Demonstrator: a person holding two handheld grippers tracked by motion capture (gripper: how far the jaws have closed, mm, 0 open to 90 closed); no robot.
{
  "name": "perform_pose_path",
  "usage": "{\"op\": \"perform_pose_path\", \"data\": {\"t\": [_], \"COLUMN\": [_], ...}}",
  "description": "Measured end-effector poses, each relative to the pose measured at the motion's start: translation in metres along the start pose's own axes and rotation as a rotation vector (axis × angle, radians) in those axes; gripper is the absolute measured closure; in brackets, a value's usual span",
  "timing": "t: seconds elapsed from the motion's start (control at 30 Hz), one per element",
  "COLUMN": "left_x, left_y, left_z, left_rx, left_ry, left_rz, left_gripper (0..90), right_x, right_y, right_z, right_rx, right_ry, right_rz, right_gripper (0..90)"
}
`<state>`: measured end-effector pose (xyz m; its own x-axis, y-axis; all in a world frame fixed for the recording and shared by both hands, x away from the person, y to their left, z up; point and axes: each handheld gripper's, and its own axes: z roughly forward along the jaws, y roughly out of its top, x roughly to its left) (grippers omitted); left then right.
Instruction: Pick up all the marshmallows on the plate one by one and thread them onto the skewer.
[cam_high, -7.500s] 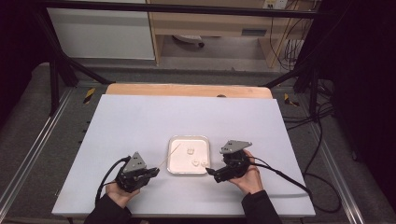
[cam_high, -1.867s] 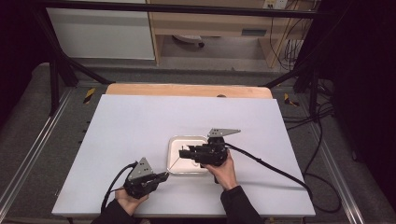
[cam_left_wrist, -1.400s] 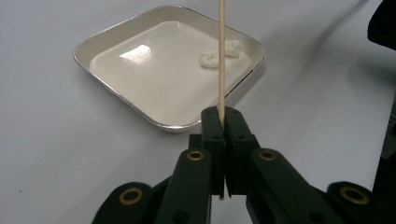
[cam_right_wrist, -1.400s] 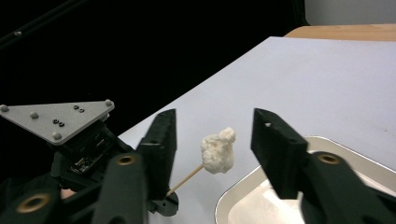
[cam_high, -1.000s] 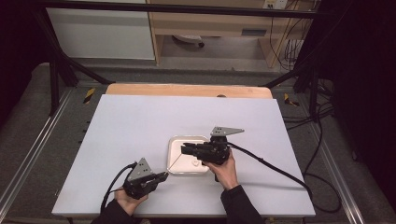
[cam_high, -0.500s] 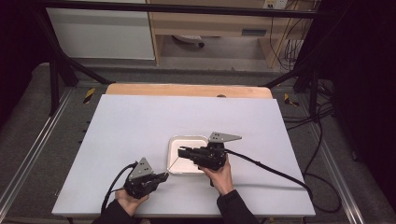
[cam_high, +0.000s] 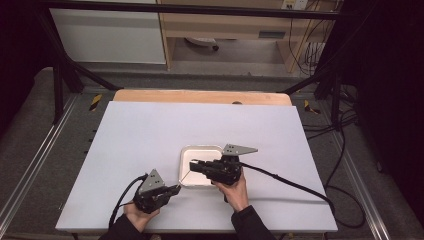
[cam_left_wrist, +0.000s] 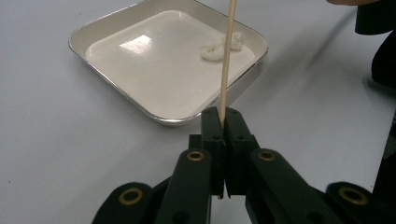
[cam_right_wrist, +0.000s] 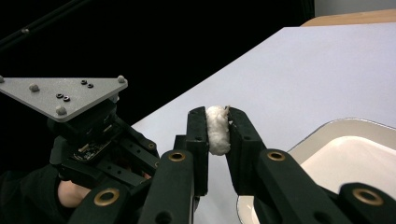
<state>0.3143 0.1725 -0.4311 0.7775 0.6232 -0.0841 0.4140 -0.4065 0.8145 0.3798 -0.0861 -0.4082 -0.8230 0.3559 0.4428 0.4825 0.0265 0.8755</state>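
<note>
Seemingly the work is sitting partway: the right claw (cam_right_wrist: 218, 128) is pinching one white lump (cam_right_wrist: 218, 129) above the tray (cam_high: 186, 152), the left claw (cam_left_wrist: 223, 123) is clamping a wooden skewer (cam_left_wrist: 226, 65), and more white pieces (cam_left_wrist: 222, 45) are lying in the tray, so threading looks undone. Both hands are hovering low over the counter (cam_high: 150, 130), claws angling toward each other.
</note>
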Motion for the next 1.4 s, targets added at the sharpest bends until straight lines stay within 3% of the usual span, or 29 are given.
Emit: {"op": "perform_pose_path", "data": {"t": [0.57,1.07,1.17,1.23,1.3,1.4], "left_x": [-0.004,-0.005,-0.005,-0.005,-0.008,-0.009], "left_y": [0.001,0.003,0.003,0.006,0.011,0.009], "left_z": [-0.001,0.002,0.003,0.001,0.002,0.007], "left_rx": [-0.014,-0.011,-0.008,-0.056,-0.044,-0.034], "left_ry": [-0.005,-0.008,-0.010,-0.030,-0.005,-0.001], "left_rz": [0.023,0.033,0.029,0.011,0.032,0.019], "left_gripper": [88.8,88.8,88.8,88.8,88.8,88.8], "right_x": [0.001,0.002,0.002,0.002,0.002,0.003], "right_y": [-0.005,-0.007,-0.009,-0.011,-0.021,-0.025], "right_z": [0.002,0.003,0.004,0.006,0.013,0.014], "right_rx": [0.006,0.004,0.014,0.032,0.068,0.059], "right_ry": [0.025,0.019,0.018,0.028,0.061,0.042], "right_rz": [0.024,0.028,0.032,0.038,0.062,0.037], "right_gripper": [80.8,80.7,80.7,80.3,80.1,80.0]}}
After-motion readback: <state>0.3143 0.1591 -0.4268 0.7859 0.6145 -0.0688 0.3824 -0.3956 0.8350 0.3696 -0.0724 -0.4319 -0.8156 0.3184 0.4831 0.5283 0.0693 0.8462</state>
